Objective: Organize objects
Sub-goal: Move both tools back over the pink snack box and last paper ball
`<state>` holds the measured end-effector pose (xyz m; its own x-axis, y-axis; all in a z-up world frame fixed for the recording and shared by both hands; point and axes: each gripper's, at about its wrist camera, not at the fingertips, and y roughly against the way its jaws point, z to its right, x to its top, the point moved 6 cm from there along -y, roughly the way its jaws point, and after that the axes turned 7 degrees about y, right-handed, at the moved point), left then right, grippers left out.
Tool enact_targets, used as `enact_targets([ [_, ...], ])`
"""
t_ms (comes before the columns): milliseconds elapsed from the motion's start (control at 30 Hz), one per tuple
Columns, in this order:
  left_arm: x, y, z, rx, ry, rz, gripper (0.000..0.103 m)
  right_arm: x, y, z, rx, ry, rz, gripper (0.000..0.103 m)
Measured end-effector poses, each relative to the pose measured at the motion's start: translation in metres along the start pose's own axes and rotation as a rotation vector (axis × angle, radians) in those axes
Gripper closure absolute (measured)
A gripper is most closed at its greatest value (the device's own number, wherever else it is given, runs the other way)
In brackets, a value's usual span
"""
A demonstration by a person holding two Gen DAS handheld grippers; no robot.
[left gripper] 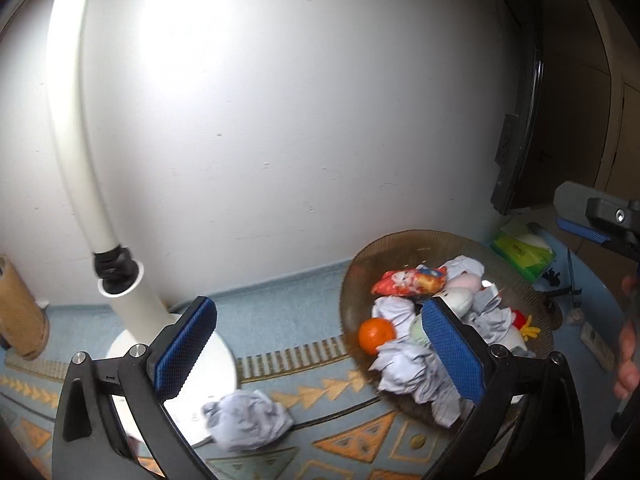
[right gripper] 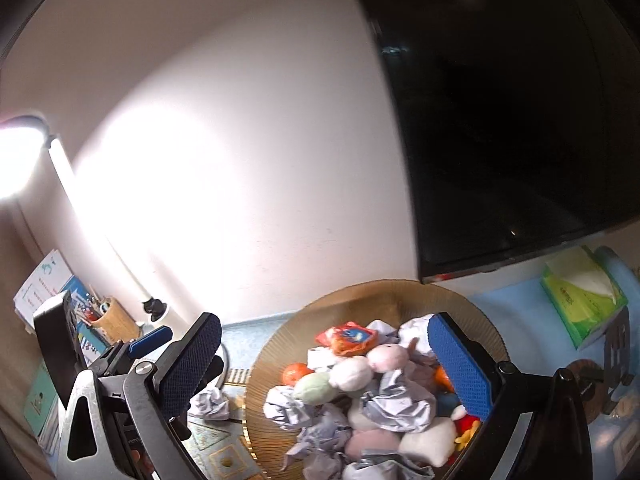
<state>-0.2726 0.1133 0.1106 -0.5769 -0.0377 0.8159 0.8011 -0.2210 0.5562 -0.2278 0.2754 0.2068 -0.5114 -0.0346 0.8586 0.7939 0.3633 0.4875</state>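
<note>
My left gripper (left gripper: 320, 344) stands open above the patterned cloth, nothing between its blue pads. One crumpled paper ball (left gripper: 248, 420) lies on the cloth below it, beside the lamp base. A brown glass bowl (left gripper: 404, 240) to its right holds an orange (left gripper: 376, 334), a red snack packet (left gripper: 408, 280), plush toys and several paper balls. My right gripper (right gripper: 326, 360) hovers open over that bowl (right gripper: 360, 292), empty. The loose paper ball (right gripper: 210, 400) sits left of the bowl.
A white lamp base (left gripper: 176, 356) and its arm stand at the left against the wall. A green tissue box (right gripper: 580, 296) lies at the right, under a dark screen (right gripper: 520, 120). A pen holder (right gripper: 114, 320) and booklets are far left.
</note>
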Motion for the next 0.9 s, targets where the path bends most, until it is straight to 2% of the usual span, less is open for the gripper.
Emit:
enact_targets([
  [100, -0.011, 0.023, -0.048, 0.124, -0.01, 0.009, 0.0, 0.001, 0.005, -0.05, 0.066, 0.073, 0.016, 0.0],
  [167, -0.019, 0.032, -0.082, 0.176, 0.022, 0.003, 0.0, -0.002, -0.001, -0.089, 0.103, 0.127, 0.013, 0.0],
  [267, -0.033, 0.041, -0.13, 0.227, 0.092, -0.027, 0.0, -0.023, -0.026, -0.142, 0.141, 0.214, -0.066, 0.0],
  [400, -0.059, 0.035, -0.17, 0.267, 0.12, -0.057, 0.0, -0.066, -0.075, -0.184, 0.126, 0.28, -0.178, 0.0],
  [467, -0.078, 0.03, -0.189, 0.286, 0.129, -0.104, 0.0, -0.097, -0.102, -0.194, 0.092, 0.302, -0.239, 0.0],
  [600, -0.1, 0.016, -0.201, 0.252, 0.156, -0.146, 0.001, -0.139, -0.14, -0.198, 0.031, 0.322, -0.296, 0.0],
  [700, -0.111, 0.003, -0.209, 0.287, 0.153, -0.189, 0.001, -0.152, -0.159, -0.195, -0.003, 0.334, -0.297, 0.0],
  [800, -0.115, -0.003, -0.22, 0.276, 0.202, -0.245, 0.001, -0.158, -0.171, -0.182, -0.058, 0.35, -0.312, 0.0],
  [867, -0.119, -0.006, -0.228, 0.292, 0.236, -0.273, 0.001, -0.162, -0.18, -0.174, -0.074, 0.346, -0.331, 0.0],
  [900, -0.119, -0.007, -0.229, 0.299, 0.236, -0.271, 0.001, -0.164, -0.187, -0.168, -0.071, 0.32, -0.369, 0.0],
])
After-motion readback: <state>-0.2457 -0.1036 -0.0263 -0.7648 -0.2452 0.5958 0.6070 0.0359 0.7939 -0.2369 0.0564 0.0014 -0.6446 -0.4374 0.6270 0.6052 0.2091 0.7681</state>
